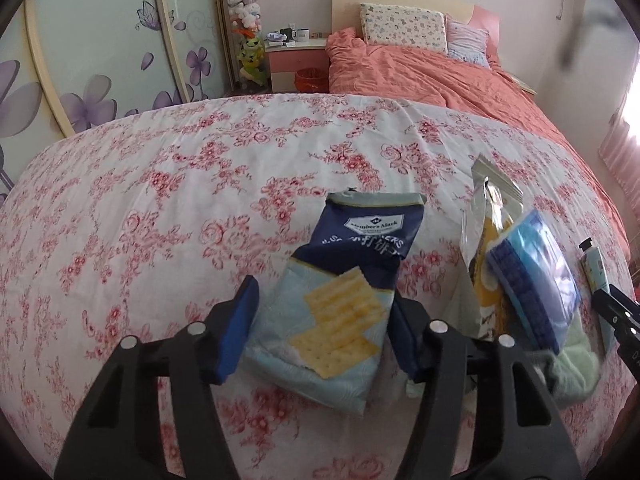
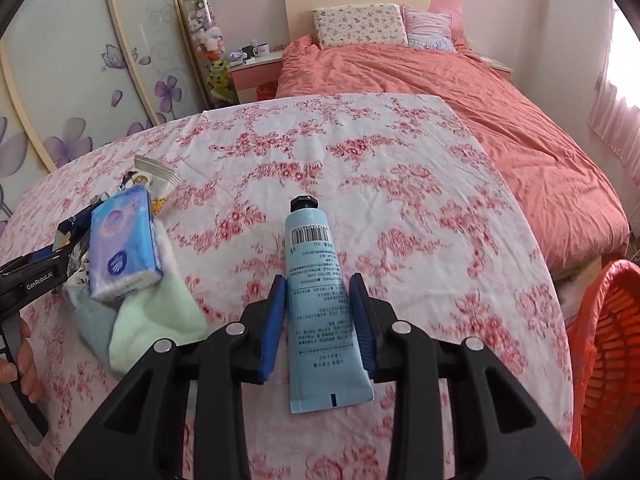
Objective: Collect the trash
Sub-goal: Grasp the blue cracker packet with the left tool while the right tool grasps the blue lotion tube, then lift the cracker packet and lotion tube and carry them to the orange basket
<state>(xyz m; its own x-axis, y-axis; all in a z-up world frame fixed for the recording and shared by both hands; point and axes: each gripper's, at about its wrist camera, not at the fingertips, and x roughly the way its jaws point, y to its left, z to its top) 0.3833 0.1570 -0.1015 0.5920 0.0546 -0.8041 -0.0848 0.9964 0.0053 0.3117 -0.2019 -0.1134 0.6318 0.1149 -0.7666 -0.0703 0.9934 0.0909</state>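
A blue cracker bag (image 1: 340,296) lies on the floral cloth, between the open fingers of my left gripper (image 1: 326,328); its right pad touches the bag's edge. A yellow snack wrapper (image 1: 486,248) lies to its right under a blue tissue pack (image 1: 532,280), which rests on a pale green towel (image 1: 576,364). In the right wrist view a light blue tube (image 2: 320,304) with a black cap lies between the fingers of my right gripper (image 2: 319,316), whose pads sit close at both its sides. The tissue pack (image 2: 124,240) and towel (image 2: 156,328) lie to its left.
The floral cloth (image 2: 400,184) covers a table in front of a bed with an orange duvet (image 2: 480,92). An orange mesh basket (image 2: 608,356) stands at the table's right edge. A nightstand (image 1: 296,56) with a small orange bin stands far back.
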